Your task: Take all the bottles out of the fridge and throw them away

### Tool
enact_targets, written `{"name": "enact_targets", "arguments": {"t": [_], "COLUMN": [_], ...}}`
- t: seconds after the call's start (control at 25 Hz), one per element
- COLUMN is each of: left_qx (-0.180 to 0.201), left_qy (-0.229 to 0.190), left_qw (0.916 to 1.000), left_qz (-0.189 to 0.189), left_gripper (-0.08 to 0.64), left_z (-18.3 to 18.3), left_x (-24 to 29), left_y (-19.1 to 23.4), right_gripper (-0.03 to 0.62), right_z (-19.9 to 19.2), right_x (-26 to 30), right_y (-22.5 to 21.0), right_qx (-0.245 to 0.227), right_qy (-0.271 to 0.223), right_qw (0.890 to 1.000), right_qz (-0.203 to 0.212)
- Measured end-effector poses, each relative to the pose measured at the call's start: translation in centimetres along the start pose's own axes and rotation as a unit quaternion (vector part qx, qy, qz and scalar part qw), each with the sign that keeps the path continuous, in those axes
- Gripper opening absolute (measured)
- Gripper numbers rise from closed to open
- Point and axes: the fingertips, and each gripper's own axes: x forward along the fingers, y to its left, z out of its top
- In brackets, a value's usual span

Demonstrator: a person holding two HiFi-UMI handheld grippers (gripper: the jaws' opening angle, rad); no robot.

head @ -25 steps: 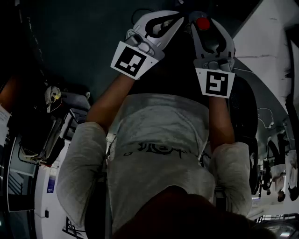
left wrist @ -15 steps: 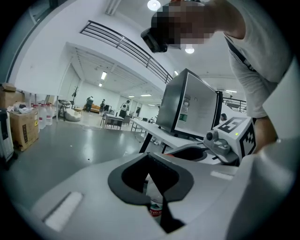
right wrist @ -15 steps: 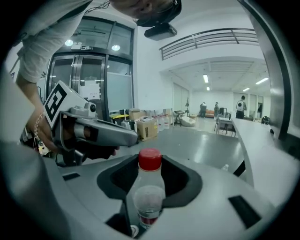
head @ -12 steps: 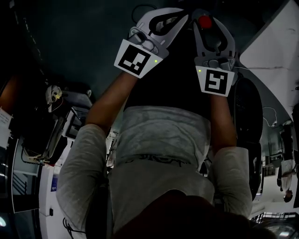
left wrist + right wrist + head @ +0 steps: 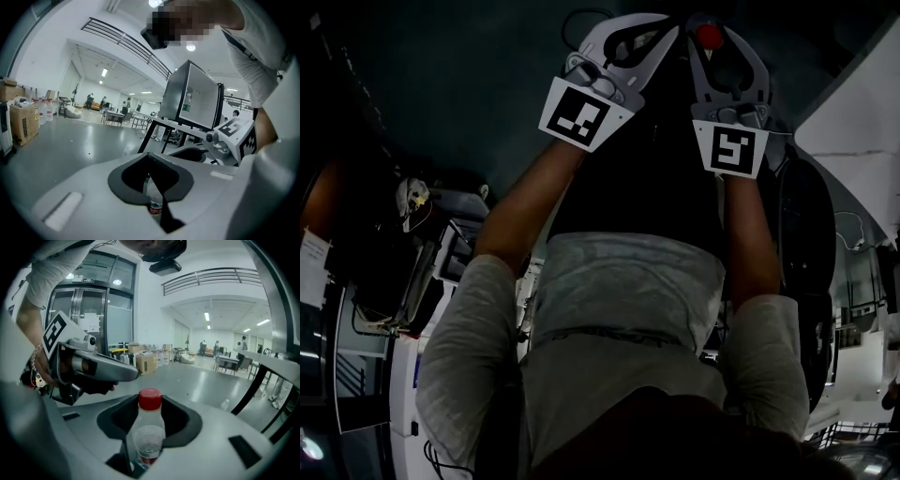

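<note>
The right tool (image 5: 150,414) is clenched on a red-capped bottle (image 5: 149,441), and the left tool (image 5: 151,176) grips a second clear bottle (image 5: 154,199). Both are out of the silver fridge (image 5: 192,101) beyond. Binning them likely remains; no bin shows, and the fridge's inside is hidden.

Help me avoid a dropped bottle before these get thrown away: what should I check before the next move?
1. Right gripper shut on the red-capped bottle: ok.
2. Left gripper shut on the clear bottle: ok.
3. Red-capped bottle's cap on: ok.
4. Clear bottle's cap on: cannot tell, its top is hidden in the jaws.
5. A place to throw them in sight: cannot tell, none made out in any view.
6. Fridge emptied: cannot tell, its inside is not shown.
</note>
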Motion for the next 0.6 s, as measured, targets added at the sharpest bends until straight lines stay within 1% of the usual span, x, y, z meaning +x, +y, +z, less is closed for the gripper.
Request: {"name": "enact_targets", "arguments": {"t": [0.28, 0.6], "left_qx": [-0.009, -0.013], "left_qy": [0.010, 0.020], "left_qw": [0.9998, 0.9995], "left_qz": [0.015, 0.021], "left_gripper": [0.009, 0.009], "left_z": [-3.5, -6.6], "left_x": [1.3, 2.2], "left_y": [1.6, 3.4], "right_gripper": [0.155, 0.155], "right_z": [-2.7, -5.1], "right_x": [2.0, 3.8], "right_y": [0.2, 0.0], "right_qx": [0.001, -0.008], "right_qy": [0.008, 0.011], "right_qw": [1.000, 1.000], "right_qz": [0.002, -0.006]}}
